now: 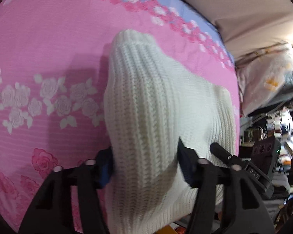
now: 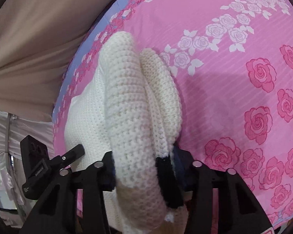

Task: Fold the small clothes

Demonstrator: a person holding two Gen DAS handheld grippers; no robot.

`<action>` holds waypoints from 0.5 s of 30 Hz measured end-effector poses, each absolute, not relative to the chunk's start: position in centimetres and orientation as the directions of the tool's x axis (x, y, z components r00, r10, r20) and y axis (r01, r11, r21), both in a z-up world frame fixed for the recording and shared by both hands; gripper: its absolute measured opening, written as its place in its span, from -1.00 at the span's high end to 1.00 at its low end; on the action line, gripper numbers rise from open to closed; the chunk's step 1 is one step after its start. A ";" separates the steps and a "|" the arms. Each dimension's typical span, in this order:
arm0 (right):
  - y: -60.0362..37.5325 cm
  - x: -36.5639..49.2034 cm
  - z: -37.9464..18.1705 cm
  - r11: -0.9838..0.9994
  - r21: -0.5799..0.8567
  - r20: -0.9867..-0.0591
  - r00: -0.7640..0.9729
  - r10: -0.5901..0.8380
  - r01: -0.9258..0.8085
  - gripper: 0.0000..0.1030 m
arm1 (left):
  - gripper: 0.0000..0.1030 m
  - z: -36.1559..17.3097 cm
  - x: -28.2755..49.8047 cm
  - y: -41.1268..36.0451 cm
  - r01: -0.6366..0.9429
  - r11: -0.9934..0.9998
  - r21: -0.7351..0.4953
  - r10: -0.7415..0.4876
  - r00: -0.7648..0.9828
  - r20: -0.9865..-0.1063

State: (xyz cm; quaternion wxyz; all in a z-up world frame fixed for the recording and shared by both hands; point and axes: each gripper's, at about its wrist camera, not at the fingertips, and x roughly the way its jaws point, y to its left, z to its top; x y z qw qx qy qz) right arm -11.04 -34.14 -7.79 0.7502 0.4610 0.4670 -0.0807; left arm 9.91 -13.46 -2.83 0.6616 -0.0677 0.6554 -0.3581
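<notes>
Left wrist view: the left gripper (image 1: 145,167) has a thick bunch of the white knit sweater (image 1: 146,101) between its two black fingers (image 1: 105,167). The fingers stand about halfway apart, and the ribbed knit fills the whole gap — the blue pads press into it on both sides, so the cloth is pinched. From the grip the sweater runs away from the camera in a long ridge and comes down onto the pink rose-print bedsheet (image 1: 39,48), which has a band of white roses and a pale blue border at its far edge. Beside the sweater on the right, the right gripper (image 1: 222,154) shows as a black finger tip lying against the knit, with its camera body behind it. Beyond the bed's edge are a pale pillow (image 1: 267,78) and blurred clutter.

Right wrist view: the right gripper (image 2: 144,167) holds folded layers of the same sweater (image 2: 127,101), one edge trimmed in black. Its fingers (image 2: 107,167) are less than half spread and closed against the bundled knit — it fills the gap completely. The sweater drapes from the grip onto the bedsheet (image 2: 234,78), near the blue border. At lower left the left gripper (image 2: 72,154) shows as one black finger tip touching the knit. Beige fabric (image 2: 39,39) hangs past the bed's edge.
</notes>
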 end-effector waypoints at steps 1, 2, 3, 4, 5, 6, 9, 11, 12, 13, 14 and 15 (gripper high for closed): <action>-34.1 -11.0 -7.0 0.576 0.614 -0.773 0.559 0.301 0.539 0.36 | 0.06 -1.5 10.0 -13.8 0.402 0.719 -0.566 -0.575 -0.112 -0.810; -33.9 -11.0 -5.7 0.593 0.615 -0.766 0.573 0.292 0.520 0.37 | 0.09 -0.3 10.0 -14.1 0.417 0.707 -0.571 -0.587 -0.106 -0.803; -33.8 -11.0 -3.8 0.614 0.617 -0.753 0.597 0.277 0.492 0.40 | 0.09 1.4 10.1 -14.5 0.435 0.692 -0.576 -0.599 -0.098 -0.794; -33.8 -10.9 -2.3 0.628 0.617 -0.741 0.618 0.262 0.474 0.42 | 0.09 3.2 10.3 -15.0 0.453 0.677 -0.580 -0.612 -0.090 -0.785; -33.9 -10.9 -0.4 0.638 0.619 -0.727 0.642 0.246 0.457 0.43 | 0.09 4.6 10.5 -15.3 0.469 0.662 -0.585 -0.624 -0.087 -0.776; -33.9 -10.7 1.2 0.650 0.617 -0.716 0.659 0.230 0.443 0.43 | 0.09 5.7 10.9 -15.8 0.481 0.653 -0.585 -0.629 -0.085 -0.773; -34.7 -10.2 6.1 0.708 0.575 -0.698 0.698 0.162 0.410 0.43 | -0.06 7.7 12.1 -17.3 0.514 0.645 -0.566 -0.626 -0.070 -0.777; -35.7 -10.0 7.2 0.721 0.556 -0.703 0.697 0.140 0.415 0.40 | -0.21 6.9 12.7 -18.3 0.543 0.671 -0.505 -0.595 -0.012 -0.803; -36.4 -9.6 6.8 0.728 0.541 -0.714 0.687 0.132 0.422 0.36 | -0.32 5.9 12.9 -18.6 0.550 0.692 -0.468 -0.568 0.014 -0.823; -36.9 -9.1 6.0 0.734 0.527 -0.725 0.678 0.125 0.429 0.30 | -0.37 4.5 13.2 -19.3 0.557 0.711 -0.429 -0.536 0.034 -0.843; -37.5 -8.5 4.9 0.731 0.521 -0.733 0.670 0.118 0.440 0.26 | -0.44 3.2 13.4 -19.9 0.557 0.723 -0.410 -0.515 0.039 -0.856; -38.3 -8.0 2.7 0.715 0.524 -0.745 0.656 0.121 0.462 0.23 | -0.45 0.9 13.6 -20.7 0.550 0.742 -0.384 -0.476 0.028 -0.879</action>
